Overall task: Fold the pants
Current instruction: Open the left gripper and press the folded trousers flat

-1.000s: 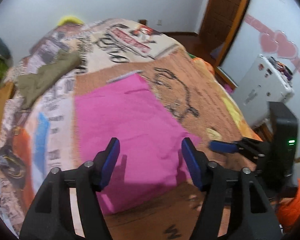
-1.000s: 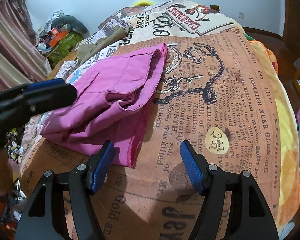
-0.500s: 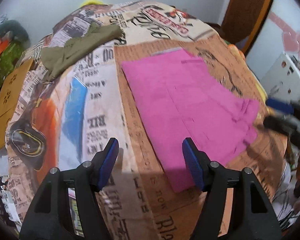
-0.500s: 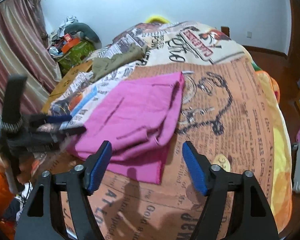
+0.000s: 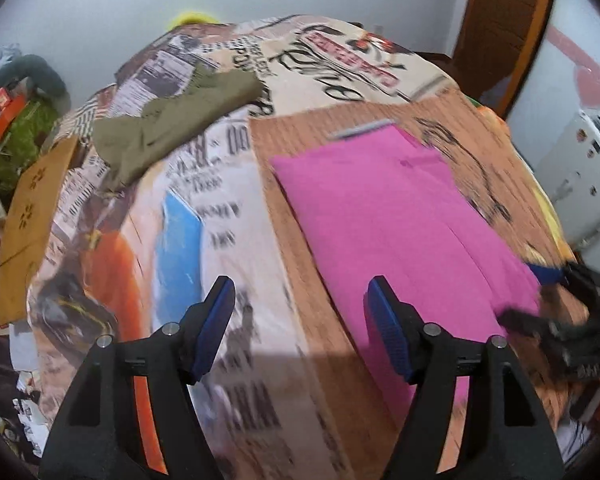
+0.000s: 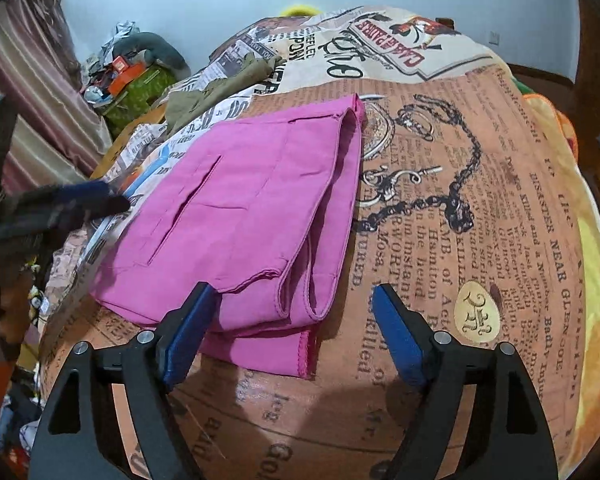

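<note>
The pink pants [image 6: 240, 216] lie folded at the centre of the right wrist frame on the bed [image 6: 480, 240]. The right gripper [image 6: 296, 332], jaws open and empty, hangs over their near hem. The left gripper [image 5: 300, 324], jaws open, holds nothing. Olive clothing [image 5: 168, 124] lies upper left.

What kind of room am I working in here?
Most likely a bedroom in a home. The folded pink pants lie on a bed under a newspaper-print blanket, a crumpled olive-green garment sits further back, and striped curtains hang beside a cluttered corner.
</note>
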A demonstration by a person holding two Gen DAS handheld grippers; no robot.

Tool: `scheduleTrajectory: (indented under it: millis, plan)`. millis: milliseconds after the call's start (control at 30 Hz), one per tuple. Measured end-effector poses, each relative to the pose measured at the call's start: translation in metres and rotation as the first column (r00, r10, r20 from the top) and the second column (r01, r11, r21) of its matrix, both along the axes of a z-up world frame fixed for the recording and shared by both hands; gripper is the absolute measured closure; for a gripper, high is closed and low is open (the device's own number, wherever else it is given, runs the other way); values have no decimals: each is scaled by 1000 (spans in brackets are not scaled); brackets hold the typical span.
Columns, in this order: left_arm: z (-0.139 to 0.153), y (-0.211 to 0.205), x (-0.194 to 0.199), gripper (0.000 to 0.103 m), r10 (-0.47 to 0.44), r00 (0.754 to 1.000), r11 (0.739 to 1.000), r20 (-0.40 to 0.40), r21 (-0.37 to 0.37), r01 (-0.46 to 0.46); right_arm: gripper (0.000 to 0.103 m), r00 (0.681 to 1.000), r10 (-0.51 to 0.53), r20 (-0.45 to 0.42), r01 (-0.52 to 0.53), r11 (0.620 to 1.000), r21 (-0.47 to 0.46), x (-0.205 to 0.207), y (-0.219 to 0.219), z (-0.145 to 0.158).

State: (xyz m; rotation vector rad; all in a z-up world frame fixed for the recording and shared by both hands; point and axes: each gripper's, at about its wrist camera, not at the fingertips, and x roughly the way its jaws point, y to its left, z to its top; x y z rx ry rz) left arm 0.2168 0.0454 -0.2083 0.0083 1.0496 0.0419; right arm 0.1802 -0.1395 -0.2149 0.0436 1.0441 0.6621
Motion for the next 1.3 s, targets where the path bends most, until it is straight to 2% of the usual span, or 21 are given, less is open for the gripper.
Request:
scheduleTrajectory:
  millis: [333, 467, 667, 733, 867, 933, 1100, 1300]
  plan:
    - [-16, 32, 98, 34, 53, 998, 998, -23, 43, -52, 25, 1000, 27, 8, -27, 1000, -1, 4, -1, -1]
    - [-32, 33, 128, 34, 41, 998, 998, -55, 55, -38, 25, 1000, 25, 8, -25, 1000, -7, 10, -3, -2]
    - [-65, 28, 159, 34, 8, 990, 990, -138, 140, 11, 25, 999, 29, 23, -28, 999, -32, 19, -3, -3]
    - [-72, 26, 157, 34, -22, 988, 985, -152, 165, 47, 25, 999, 26, 30, -25, 999, -41, 23, -4, -3]
    - [-70, 30, 141, 33, -34, 993, 979, -117, 194, 56, 25, 999, 18, 37, -16, 998, -53, 30, -8, -4]
    - [-68, 38, 130, 30, -18, 993, 986, -119, 164, 38, 25, 999, 2, 41, 0, 998, -61, 34, -11, -3]
    - [-62, 61, 93, 27, 38, 990, 999, -139, 26, -35, 25, 997, -60, 56, 64, 995, -71, 38, -20, 3]
    - [-49, 50, 41, 27, 39, 994, 999, -104, 40, -35, 25, 994, -75, 80, 79, 996, -45, 30, -22, 16]
